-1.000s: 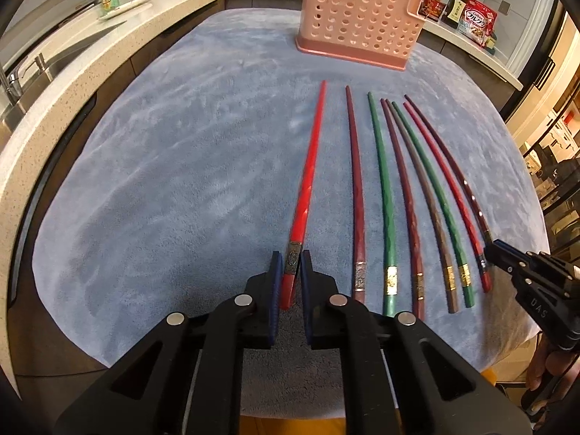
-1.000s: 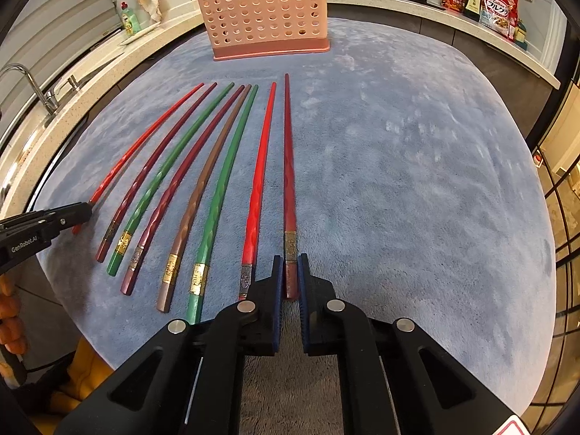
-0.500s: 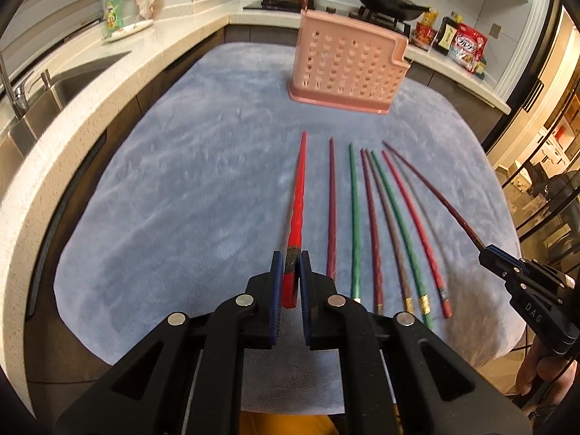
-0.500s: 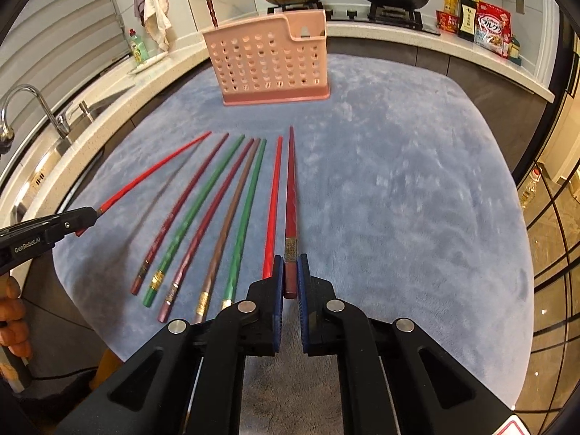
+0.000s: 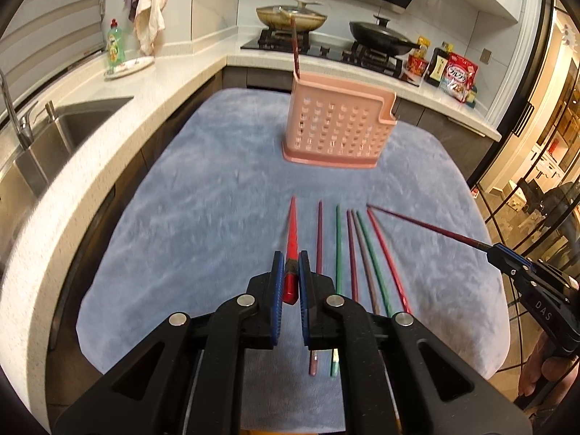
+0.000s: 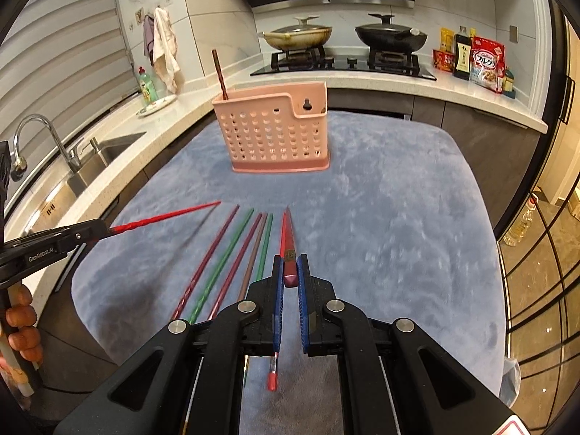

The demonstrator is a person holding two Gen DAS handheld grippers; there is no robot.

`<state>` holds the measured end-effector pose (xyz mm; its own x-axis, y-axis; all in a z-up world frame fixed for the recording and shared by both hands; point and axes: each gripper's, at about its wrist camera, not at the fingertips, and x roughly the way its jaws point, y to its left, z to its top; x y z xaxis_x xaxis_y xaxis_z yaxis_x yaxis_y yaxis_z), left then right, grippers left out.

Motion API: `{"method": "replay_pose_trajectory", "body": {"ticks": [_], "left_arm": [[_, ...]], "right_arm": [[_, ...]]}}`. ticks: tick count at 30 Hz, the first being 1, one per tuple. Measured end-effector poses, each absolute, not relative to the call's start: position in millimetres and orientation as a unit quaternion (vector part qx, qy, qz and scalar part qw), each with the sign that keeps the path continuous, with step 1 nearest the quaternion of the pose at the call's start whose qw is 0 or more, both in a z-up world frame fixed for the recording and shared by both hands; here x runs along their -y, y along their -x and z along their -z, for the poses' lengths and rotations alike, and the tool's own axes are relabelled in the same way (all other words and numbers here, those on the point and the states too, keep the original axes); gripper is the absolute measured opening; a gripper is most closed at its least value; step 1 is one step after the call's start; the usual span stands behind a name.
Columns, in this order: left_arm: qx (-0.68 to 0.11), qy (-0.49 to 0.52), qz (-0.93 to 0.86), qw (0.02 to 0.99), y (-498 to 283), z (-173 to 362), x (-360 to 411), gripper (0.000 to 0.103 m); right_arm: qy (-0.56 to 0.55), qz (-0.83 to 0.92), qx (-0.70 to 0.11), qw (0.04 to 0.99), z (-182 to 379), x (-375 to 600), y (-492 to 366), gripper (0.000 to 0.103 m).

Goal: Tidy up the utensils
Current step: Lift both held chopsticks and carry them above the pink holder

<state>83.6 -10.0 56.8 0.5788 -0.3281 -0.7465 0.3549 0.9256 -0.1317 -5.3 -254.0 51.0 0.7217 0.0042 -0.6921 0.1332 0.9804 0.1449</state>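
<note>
Bright red chopstick, lifted clear of the blue mat, its butt clamped between blue pads. Dark red chopstick, likewise raised and clamped at its butt. 6 chopsticks lie side by side near the mat's near edge: maroon, green, brown, red. Pink perforated holder stands upright toward the mat's far edge, 1 dark chopstick leaning in its left end.

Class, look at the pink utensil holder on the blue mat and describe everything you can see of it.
The pink utensil holder looks like moulded plastic: a flat, upright caddy with rows of holes, a wider base lip, a stepped rim and a keyhole hanging slot at its taller end. It stands on the blue mat, beyond the row of chopsticks and apart from them. One dark red chopstick already stands in its left end, leaning slightly. Neither gripper touches it.
</note>
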Motion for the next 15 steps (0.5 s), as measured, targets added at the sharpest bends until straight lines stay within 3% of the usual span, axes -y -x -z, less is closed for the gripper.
{"method": "replay_pose_trajectory", "body": {"ticks": [15], "left_arm": [[-0.371, -0.026, 0.181, 0.910, -117, -102, 20, 0.006]], "right_arm": [[-0.091, 0.050, -0.320, 0.942, -99, 274, -19, 0.007]]}}
